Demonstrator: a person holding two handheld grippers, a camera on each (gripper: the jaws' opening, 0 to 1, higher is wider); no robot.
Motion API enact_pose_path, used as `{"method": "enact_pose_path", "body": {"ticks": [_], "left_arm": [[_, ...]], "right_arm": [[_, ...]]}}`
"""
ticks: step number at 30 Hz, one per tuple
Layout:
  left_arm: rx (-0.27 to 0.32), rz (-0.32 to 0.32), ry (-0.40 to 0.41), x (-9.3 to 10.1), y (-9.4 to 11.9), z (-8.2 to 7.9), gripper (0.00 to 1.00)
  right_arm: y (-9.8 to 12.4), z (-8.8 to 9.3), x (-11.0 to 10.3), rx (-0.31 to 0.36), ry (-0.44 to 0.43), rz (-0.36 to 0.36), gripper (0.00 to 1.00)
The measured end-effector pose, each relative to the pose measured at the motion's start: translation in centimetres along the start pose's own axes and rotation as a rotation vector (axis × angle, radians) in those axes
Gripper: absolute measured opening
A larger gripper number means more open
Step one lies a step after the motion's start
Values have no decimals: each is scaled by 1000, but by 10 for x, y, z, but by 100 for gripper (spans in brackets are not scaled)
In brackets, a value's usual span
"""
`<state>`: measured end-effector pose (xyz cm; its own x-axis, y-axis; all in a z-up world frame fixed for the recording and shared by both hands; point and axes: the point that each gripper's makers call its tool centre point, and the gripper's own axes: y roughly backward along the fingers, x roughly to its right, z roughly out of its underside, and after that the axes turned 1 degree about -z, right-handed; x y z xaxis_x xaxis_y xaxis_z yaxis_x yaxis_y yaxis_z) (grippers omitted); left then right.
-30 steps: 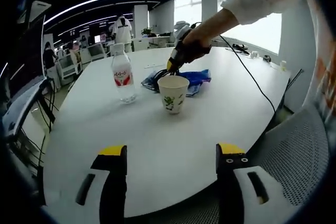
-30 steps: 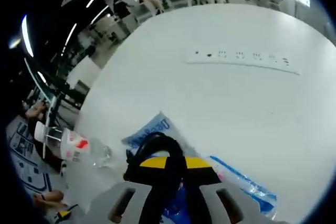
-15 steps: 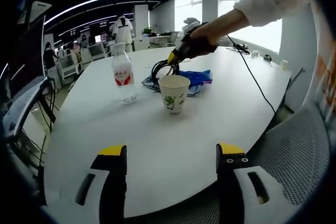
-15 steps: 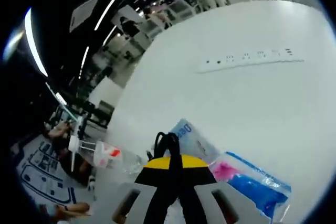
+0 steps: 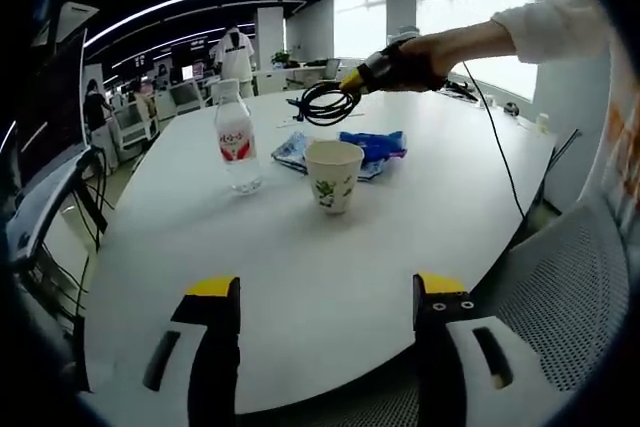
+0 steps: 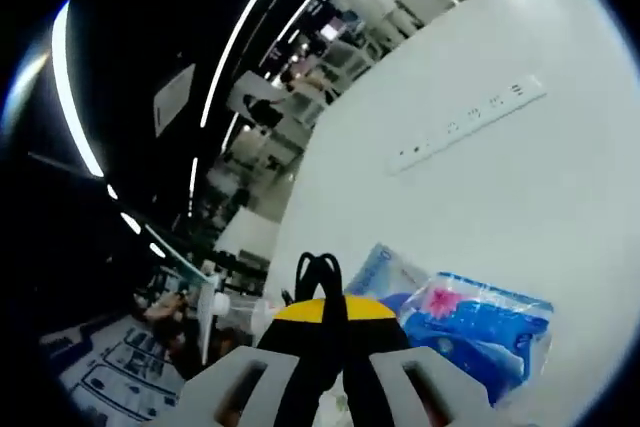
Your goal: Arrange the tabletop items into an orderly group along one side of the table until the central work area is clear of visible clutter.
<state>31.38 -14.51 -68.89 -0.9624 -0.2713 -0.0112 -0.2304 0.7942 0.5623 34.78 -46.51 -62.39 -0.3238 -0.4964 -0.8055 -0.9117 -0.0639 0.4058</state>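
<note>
Right gripper view — black cable [image 6: 322,292] pinched in the right claw [image 6: 330,319], above the table [image 6: 520,187].

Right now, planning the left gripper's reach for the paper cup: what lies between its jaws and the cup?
Only bare white table lies between the open left gripper and the paper cup, as the left gripper view shows.

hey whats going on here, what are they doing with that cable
A person is tidying a white table with a handheld tool in each hand. The right tool is shut on a coiled black cable and holds it in the air above the table, over the blue packets. The left tool is open and holds nothing, near the table's front edge. A paper cup and a water bottle stand upright on the table, with the packets lying just behind the cup.
</note>
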Motion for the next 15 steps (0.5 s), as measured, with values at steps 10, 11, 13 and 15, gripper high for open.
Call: {"method": "enact_pose_path", "body": {"ticks": [10,11,13,15], "left_arm": [[-11,-10,-2,-1,-1,1,71],[-16,-10,-5,0,-1,2,71],[-18,-10,-7,0,-2,2,71],[-22,-13,-8,-1,-2,3,71]], "right_arm": [[59,-20,26,104,-76,-14,0],[69,-24,34,119,-88,-9,0],[83,-30,46,140,-100,3,0],[96,-35,58,156,-111,17,0]]}}
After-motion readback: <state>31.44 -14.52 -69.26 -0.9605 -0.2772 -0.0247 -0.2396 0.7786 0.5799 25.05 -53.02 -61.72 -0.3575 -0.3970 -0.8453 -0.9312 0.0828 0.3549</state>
